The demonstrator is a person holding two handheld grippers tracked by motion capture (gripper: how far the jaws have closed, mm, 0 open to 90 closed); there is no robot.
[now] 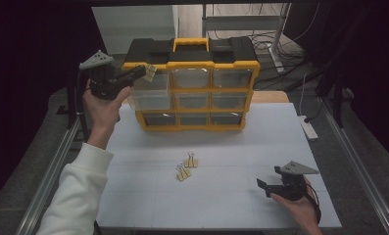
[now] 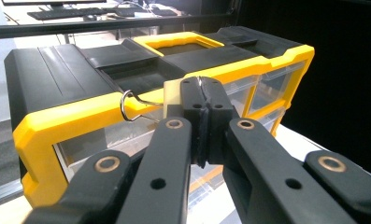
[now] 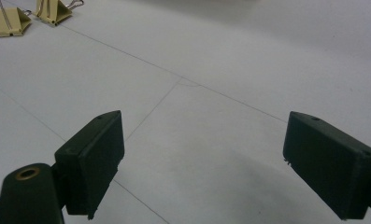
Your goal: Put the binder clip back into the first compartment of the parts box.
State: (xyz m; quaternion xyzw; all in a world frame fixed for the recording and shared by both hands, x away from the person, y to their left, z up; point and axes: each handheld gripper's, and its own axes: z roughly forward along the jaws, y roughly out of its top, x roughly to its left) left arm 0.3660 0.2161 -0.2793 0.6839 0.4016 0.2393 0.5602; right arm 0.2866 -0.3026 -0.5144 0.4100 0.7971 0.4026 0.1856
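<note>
Clips number three: one cream binder clip [image 1: 150, 73] is pinched in the left gripper [image 1: 144, 73], held up at the top-left corner of the organiser [image 1: 192, 88], and two more clips [image 1: 187, 167] lie side by side, just apart, on the white table [image 1: 231, 196] in front of the organiser. In the left gripper view the jaws are pressed together on the clip [image 2: 173, 95], whose wire loop sticks out to one side, just above the organiser's yellow rim. The organiser is one black-and-yellow case with a yellow handle on top and nine clear drawers in three rows of three; the top-left drawer is pulled out. No writing or brand can be read on anything.

Right gripper [image 1: 266, 186] rests low over the table near its front right edge, jaws spread wide with nothing between them. Open white surface lies all around it, and the two clips [image 3: 29, 16] are well apart from it. Metal rails border the table on both sides.
</note>
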